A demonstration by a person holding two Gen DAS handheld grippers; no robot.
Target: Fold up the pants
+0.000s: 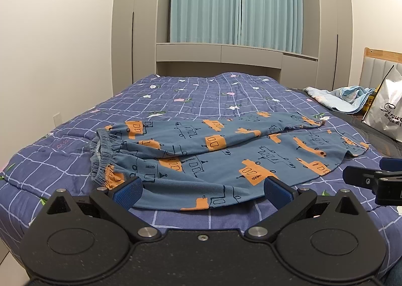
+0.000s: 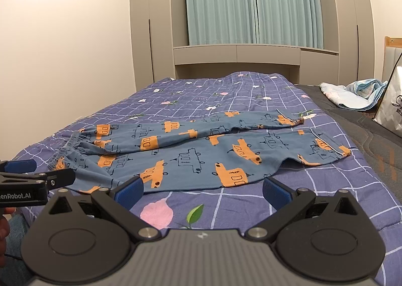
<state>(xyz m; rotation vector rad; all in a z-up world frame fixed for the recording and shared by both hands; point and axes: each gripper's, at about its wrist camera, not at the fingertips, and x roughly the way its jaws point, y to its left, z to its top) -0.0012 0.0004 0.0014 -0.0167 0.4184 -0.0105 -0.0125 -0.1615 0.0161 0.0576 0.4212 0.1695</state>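
Even warm indoor light, sharp, fisheye-bent edges

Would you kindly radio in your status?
Left hand-held gripper open, right hand-held gripper open, both empty. Blue truck-print pants flat on quilt, unfolded. Nothing obstructing.

White lettering on black body of left claw (image 2: pixel 37 172), seen at left edge of right wrist view, reads "enRobot.AI", first letters cut off by frame. White shopping bag (image 1: pixel 387 112) at right end of bed carries dark cursive logo starting "Girow", rest cropped, with line of Chinese characters beneath, too small to read. Faint pink stitched word on purple checked quilt (image 1: pixel 60 144), near left side, reads roughly "LOVE"; exact letters uncertain. Yellow label behind bag illegible.
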